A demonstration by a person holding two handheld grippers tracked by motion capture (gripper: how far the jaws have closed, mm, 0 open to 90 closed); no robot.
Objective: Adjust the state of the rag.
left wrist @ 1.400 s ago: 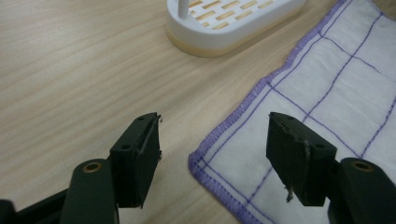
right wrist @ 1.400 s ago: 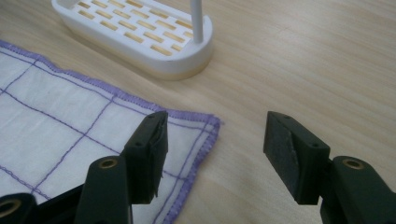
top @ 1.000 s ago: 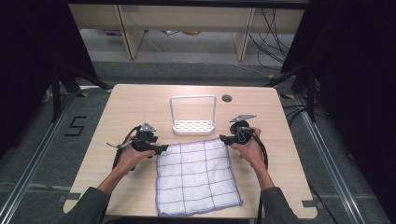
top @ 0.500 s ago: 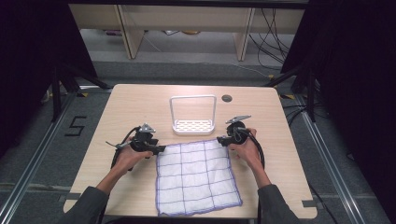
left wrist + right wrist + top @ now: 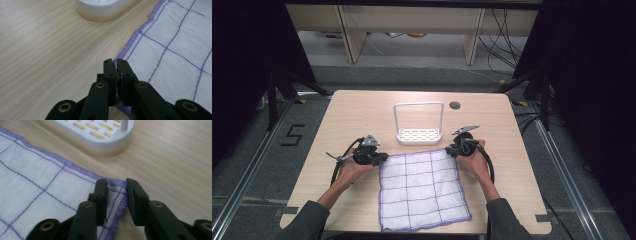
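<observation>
One cloth (image 5: 422,190), white with a purple grid and purple hem, lay flat on the table (image 5: 362,110). One white rack (image 5: 418,134) with a slotted base and a tall hoop handle stood just beyond the cloth's far edge, apart from it; its slotted base held nothing. One dark round grommet (image 5: 455,105) sat in the tabletop beyond the rack, to its right. Two grippers were present, one in each of the person's hands.

The left gripper (image 5: 116,65) sat at the cloth's far left corner, to the near left of the rack. Its jaws had just been closing and stood pressed together on that corner: in the left gripper view a sliver of hem showed pinched between the pads, with the rest of the cloth running off to the right of the jaws.

The right gripper (image 5: 117,188) sat at the cloth's far right corner, to the near right of the rack. Its jaws had just been closing as well, with a narrow gap left between them. The corner's purple hem lay inside that gap, against the left pad (image 5: 102,192); the right pad stood just clear of the fabric, over bare wood.
</observation>
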